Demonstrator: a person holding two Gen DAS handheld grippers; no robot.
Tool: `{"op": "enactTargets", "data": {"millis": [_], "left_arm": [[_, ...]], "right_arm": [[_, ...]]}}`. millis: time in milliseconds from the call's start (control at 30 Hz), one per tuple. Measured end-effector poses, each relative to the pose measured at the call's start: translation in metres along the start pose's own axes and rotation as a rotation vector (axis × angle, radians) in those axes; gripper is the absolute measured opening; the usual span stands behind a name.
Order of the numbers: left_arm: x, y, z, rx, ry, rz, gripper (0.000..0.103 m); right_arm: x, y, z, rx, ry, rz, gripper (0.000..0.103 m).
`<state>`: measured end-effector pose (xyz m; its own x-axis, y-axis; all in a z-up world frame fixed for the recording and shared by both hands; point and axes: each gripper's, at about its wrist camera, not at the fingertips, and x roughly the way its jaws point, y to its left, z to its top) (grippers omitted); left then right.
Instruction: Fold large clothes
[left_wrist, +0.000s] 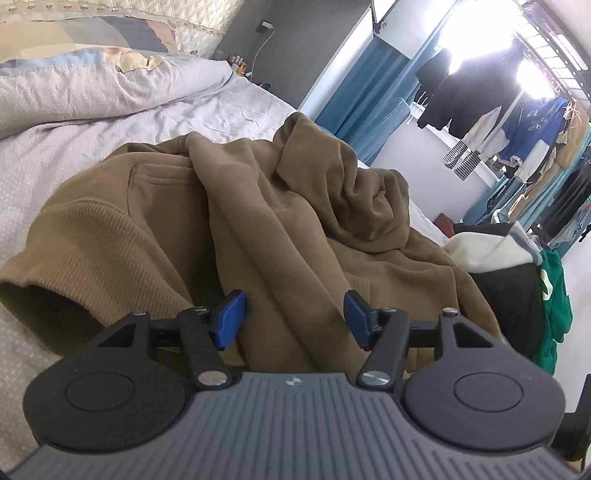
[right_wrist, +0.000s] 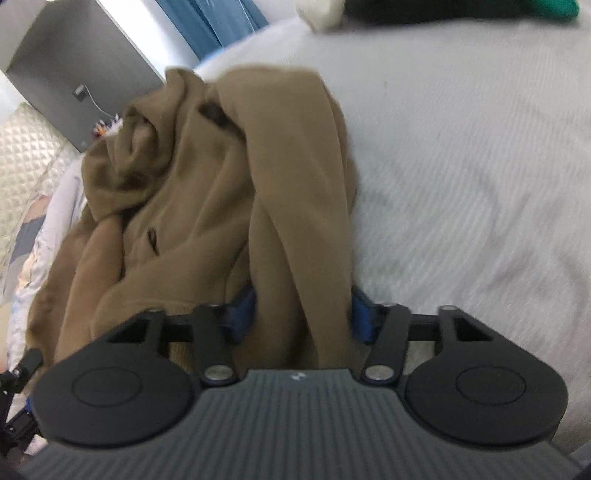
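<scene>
on the bed (right_wrist: 461, 166), the right gripper (right_wrist: 303, 314) seemingly clamps the brown hoodie (right_wrist: 207, 177).

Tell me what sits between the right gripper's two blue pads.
A thick fold of the brown fleece hoodie fills the right gripper, seen in the right wrist view.

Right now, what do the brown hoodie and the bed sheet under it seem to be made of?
The brown hoodie looks like thick cotton-type fleece with a matt, slightly brushed face; it falls in soft heavy folds, and its hem band is ribbed knit. The exact fibre is not visible. The bed sheet looks like thin woven fabric, pale and matt, with fine creases and a faint small pattern; probably cotton or a blend.
</scene>
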<state>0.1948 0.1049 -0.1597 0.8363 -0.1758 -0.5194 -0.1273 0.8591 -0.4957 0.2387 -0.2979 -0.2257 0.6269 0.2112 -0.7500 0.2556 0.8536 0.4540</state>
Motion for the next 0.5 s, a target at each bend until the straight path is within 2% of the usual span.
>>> {"op": "enactTargets", "data": {"millis": [67,167,333,500], "left_arm": [[0.0,-0.001,0.0,0.0,-0.004,0.002,0.065],[-0.002,0.001,0.0,-0.015,-0.007,-0.002,0.065],[-0.007,0.008,0.0,-0.052,-0.015,-0.026,0.065],[-0.006,0.008,0.001,-0.052,-0.014,-0.031,0.065]], "right_arm": [[-0.003,0.001,0.001,0.0,-0.007,0.007,0.027],[-0.016,-0.003,0.005,0.015,-0.024,0.036,0.02],[-0.052,-0.016,0.031,0.068,-0.109,0.044,0.018],[-0.092,-0.034,0.088,0.051,-0.243,0.01,0.017]]}}
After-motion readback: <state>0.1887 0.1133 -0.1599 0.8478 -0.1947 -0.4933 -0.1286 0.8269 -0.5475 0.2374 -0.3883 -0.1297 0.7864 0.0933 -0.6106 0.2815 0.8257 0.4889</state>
